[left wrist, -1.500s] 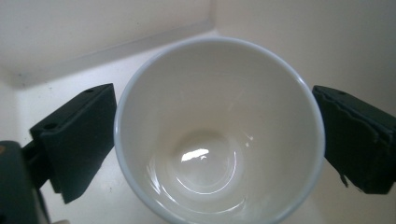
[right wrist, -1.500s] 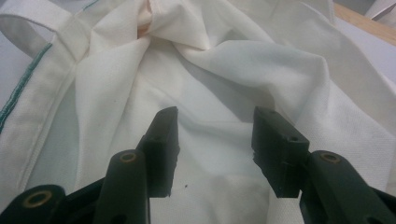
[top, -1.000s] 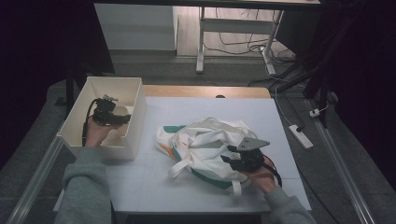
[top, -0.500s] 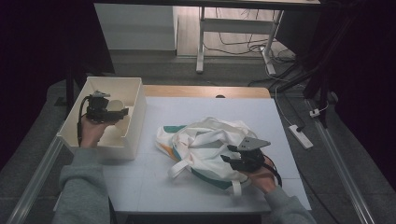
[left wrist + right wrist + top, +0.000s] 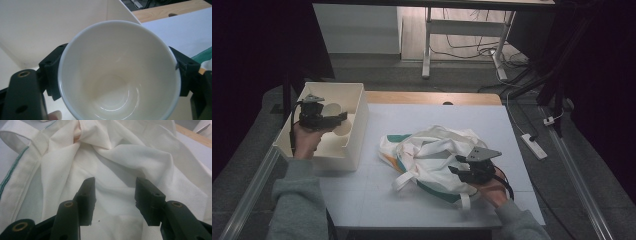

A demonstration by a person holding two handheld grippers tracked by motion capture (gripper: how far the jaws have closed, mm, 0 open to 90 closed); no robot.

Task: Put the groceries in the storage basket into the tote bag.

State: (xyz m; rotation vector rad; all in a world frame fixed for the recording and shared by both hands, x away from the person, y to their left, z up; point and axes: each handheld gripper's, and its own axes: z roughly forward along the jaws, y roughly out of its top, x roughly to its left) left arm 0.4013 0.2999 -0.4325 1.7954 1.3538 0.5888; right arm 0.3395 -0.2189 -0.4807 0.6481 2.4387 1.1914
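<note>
White cup, base cut off, sits clamped in the left hand-held gripper; right hand-held gripper gapes over cloth.

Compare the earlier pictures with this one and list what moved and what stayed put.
The left claw, shut on a white cup, has risen from inside the white bin to about rim level, carrying the cup up with it. The right claw stayed where it was, jaws apart over the crumpled white tote bag, which has not shifted on the table.

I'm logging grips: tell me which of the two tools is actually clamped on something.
The left tool: its jaws press the sides of the white cup above the bin. The right tool stands open over the cloth bag.
</note>
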